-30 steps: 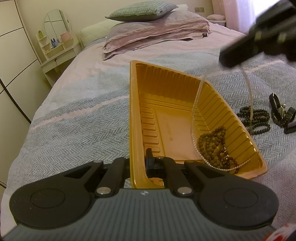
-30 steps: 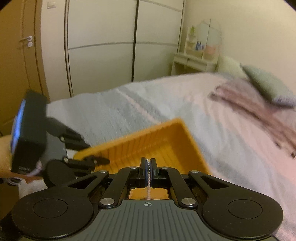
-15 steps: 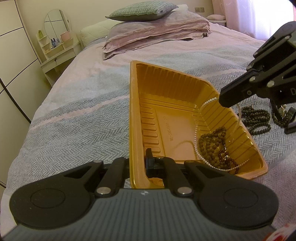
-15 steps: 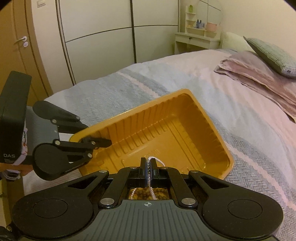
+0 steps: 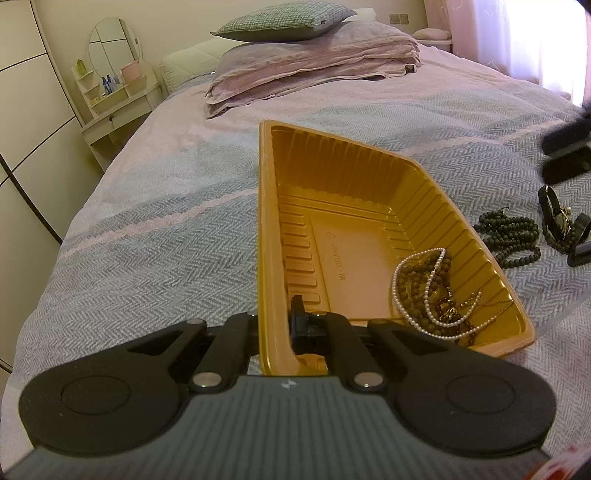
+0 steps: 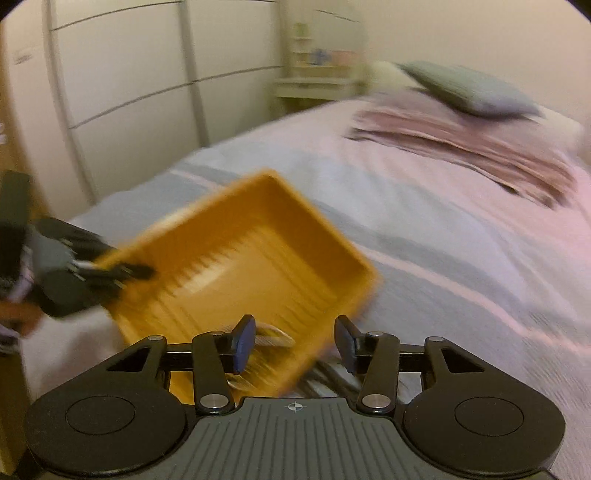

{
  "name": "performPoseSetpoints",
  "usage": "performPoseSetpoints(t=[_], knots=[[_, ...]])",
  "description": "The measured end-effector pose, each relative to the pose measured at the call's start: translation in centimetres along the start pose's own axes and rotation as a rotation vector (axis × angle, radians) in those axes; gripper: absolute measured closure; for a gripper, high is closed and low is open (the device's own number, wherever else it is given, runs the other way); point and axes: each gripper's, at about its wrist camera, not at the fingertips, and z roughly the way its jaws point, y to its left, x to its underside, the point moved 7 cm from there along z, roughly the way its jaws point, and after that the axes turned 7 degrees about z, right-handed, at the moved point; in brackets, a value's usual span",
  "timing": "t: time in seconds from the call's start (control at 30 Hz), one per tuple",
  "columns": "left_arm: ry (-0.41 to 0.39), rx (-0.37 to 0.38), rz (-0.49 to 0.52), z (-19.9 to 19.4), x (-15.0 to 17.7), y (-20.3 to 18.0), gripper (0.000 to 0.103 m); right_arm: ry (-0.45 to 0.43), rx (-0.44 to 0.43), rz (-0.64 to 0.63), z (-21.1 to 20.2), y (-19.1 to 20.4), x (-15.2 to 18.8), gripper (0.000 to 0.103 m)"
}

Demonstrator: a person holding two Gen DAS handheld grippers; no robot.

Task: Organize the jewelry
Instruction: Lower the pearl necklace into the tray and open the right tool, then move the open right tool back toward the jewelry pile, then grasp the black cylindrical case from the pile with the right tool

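Observation:
An orange plastic tray point(image 5: 347, 236) point(image 6: 258, 229) lies on the bed. My left gripper point(image 5: 280, 321) is shut on the tray's near rim. A white pearl necklace point(image 5: 424, 291) now lies in the tray's right corner over brown bead strands point(image 5: 410, 280) and a thin gold chain point(image 5: 480, 299). My right gripper point(image 6: 295, 343) hovers over that corner; its jaws are opening with nothing between the blue pads point(image 6: 243, 341). In the left wrist view it is a dark blur point(image 5: 565, 155) at the right edge. Black bead strands point(image 5: 511, 236) and a black-strapped watch point(image 5: 557, 218) lie on the blanket right of the tray.
A grey-blue herringbone blanket point(image 5: 155, 266) covers the bed. Folded pink bedding point(image 5: 314, 62) and a green pillow point(image 5: 284, 18) sit at the head. A white vanity with a mirror point(image 5: 114, 88) and wardrobe doors point(image 6: 147, 92) stand beyond the bed's left side.
The right gripper let go of the pearl necklace, which dropped into the tray, and swung away to the right with its jaws parting. The left gripper and tray stayed put.

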Motion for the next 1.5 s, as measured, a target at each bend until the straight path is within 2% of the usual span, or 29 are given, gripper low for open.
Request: performPoseSetpoints(t=[0.33, 0.5, 0.63, 0.77, 1.0, 1.3, 1.4, 1.5], knots=[[0.006, -0.004, 0.003, 0.0, 0.1, -0.4, 0.1, -0.01, 0.281, 0.258, -5.2, -10.4, 9.9, 0.054], [0.007, -0.005, 0.004, 0.0, 0.0, -0.5, 0.1, 0.004, 0.325, 0.354, -6.7, -12.3, 14.1, 0.054], [0.012, -0.005, 0.02, 0.0, -0.2, -0.6, 0.099, 0.021, 0.313, 0.38, -6.8, -12.4, 15.7, 0.054], [0.018, -0.006, 0.034, 0.0, -0.2, -0.7, 0.099, 0.025, 0.297, 0.336, -5.9, -11.8, 15.5, 0.054], [0.034, -0.004, 0.055, 0.2, -0.2, -0.7, 0.099, 0.09, 0.298, 0.125, -3.4, -11.3, 14.8, 0.054], [0.041, 0.0, 0.062, 0.2, -0.4, -0.7, 0.099, 0.148, 0.272, 0.047, -2.2, -11.7, 14.8, 0.054], [0.041, -0.001, 0.062, 0.2, -0.4, -0.8, 0.099, 0.163, 0.258, 0.048, -2.3, -11.3, 14.9, 0.069], [0.04, -0.002, 0.062, 0.2, -0.4, -0.8, 0.099, 0.168, 0.249, 0.048, -2.5, -10.8, 15.1, 0.073]])
